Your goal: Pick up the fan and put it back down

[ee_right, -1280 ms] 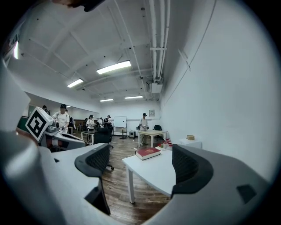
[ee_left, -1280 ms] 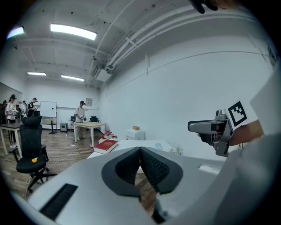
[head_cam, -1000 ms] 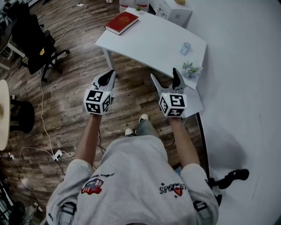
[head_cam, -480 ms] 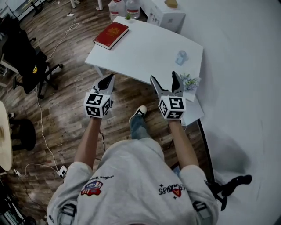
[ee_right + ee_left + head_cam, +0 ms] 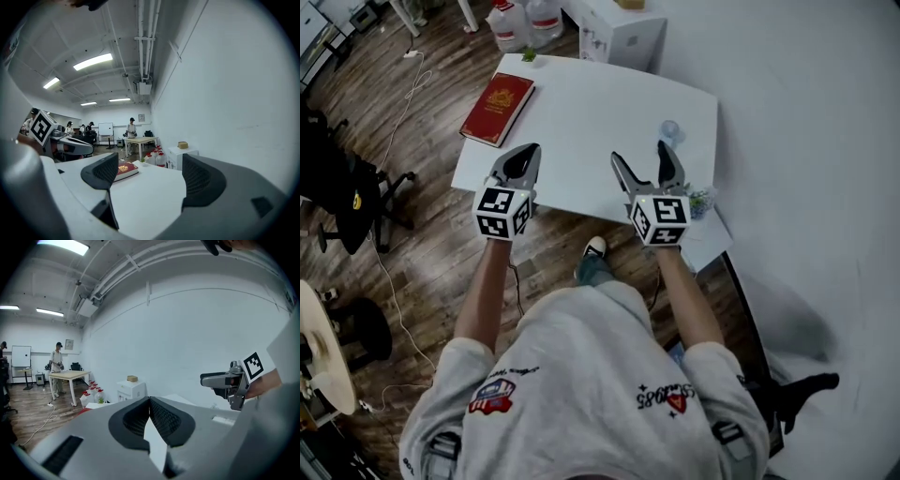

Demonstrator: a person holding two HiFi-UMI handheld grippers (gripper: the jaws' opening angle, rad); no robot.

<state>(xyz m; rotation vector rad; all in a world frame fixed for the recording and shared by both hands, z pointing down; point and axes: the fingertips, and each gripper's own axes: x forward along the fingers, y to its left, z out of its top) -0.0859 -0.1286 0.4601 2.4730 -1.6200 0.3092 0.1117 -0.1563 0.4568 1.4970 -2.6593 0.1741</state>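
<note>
The left gripper's [image 5: 528, 150] jaws are pressed together with nothing between them; the left gripper view shows the two dark pads meeting. The right gripper's [image 5: 640, 155] jaws stand wide apart and empty, with only bare white surface [image 5: 581, 103] showing between them. Neither has altered in the past second.

What has changed is where the person stands. A second ago both grippers hung over the wooden floor [image 5: 422, 216], short of the surface. Now they are over its near edge, the left one just this side of the red book [image 5: 498, 110], the right one well across from the book.

What I take to be the fan [image 5: 670, 131], a pale-blue thing too small to make out properly, stands on the surface far across from the book. It is just beyond the right gripper's tips and untouched. So the walk-up looks done and the pick-up not begun; the open right gripper seems the likelier one to take it.

As for writing, the book's cover carries a gold emblem and gold lettering, too small to read. Each gripper's cube shows black-and-white square markers. The person's grey shirt [image 5: 581, 375] has two small prints I can't read.
</note>
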